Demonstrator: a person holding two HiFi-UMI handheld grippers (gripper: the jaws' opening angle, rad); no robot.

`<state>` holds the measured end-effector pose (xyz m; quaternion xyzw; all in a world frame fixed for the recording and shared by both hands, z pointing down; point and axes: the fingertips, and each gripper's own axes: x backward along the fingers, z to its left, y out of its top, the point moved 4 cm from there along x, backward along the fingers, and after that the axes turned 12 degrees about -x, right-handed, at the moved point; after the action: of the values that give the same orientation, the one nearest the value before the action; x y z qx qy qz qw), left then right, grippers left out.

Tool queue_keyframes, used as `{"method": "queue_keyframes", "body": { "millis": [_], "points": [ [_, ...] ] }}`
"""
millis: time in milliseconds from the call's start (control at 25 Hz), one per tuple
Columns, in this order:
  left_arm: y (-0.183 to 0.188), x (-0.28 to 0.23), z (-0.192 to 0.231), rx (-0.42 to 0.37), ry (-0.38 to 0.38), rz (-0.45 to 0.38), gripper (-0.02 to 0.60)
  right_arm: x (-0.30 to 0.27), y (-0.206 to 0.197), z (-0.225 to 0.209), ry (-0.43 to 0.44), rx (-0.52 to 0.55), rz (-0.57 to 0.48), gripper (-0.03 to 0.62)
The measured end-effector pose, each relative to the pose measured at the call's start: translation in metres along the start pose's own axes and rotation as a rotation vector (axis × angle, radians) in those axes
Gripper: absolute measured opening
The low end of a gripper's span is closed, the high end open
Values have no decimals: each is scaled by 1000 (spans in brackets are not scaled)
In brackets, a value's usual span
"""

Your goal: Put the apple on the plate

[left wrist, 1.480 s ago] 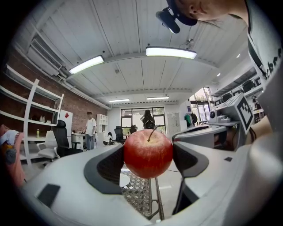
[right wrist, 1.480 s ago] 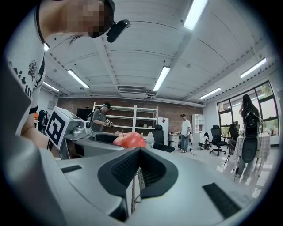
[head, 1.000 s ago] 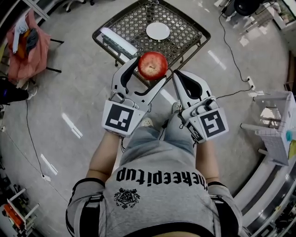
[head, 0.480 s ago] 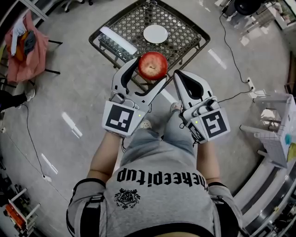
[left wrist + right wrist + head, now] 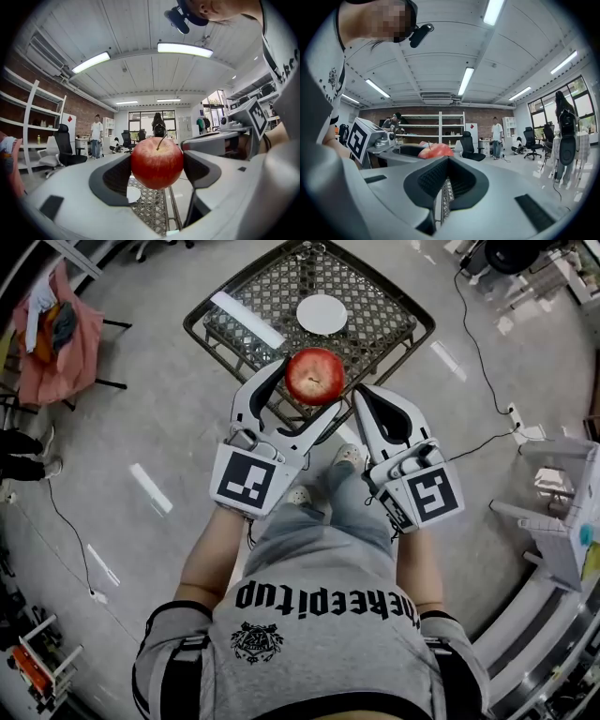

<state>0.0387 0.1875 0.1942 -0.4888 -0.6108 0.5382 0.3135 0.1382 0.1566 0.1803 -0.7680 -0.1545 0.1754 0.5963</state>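
Note:
A red apple (image 5: pixel 315 376) hangs in the air, with my left gripper (image 5: pixel 308 386) shut on it; it fills the space between the dark pads in the left gripper view (image 5: pixel 157 163). Beyond it lies the white plate (image 5: pixel 322 314) on a metal mesh table (image 5: pixel 380 307), seen low behind the apple as the plate (image 5: pixel 126 193). My right gripper (image 5: pixel 362 396) is just right of the apple, shut and holding nothing. From the right gripper view (image 5: pixel 442 185) the apple (image 5: pixel 433 151) peeks over the left gripper.
A chair draped in pink cloth (image 5: pixel 54 326) stands at the far left. Cables (image 5: pixel 473 348) trail over the floor at right, near a white rack (image 5: pixel 561 517). Other people (image 5: pixel 97 136) and office chairs (image 5: pixel 63 146) are in the background.
In the head view the table and plate have shifted slightly toward the held apple, and the person's feet have stepped. Both grippers keep their pose, with the apple still held.

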Motion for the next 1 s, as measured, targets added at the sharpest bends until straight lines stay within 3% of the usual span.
{"method": "queue_keyframes", "body": {
  "millis": [1000],
  "points": [
    [-18,-142,45,42,115,83,377,-79,13,-143,158,-38,52,12]
  ]
}}
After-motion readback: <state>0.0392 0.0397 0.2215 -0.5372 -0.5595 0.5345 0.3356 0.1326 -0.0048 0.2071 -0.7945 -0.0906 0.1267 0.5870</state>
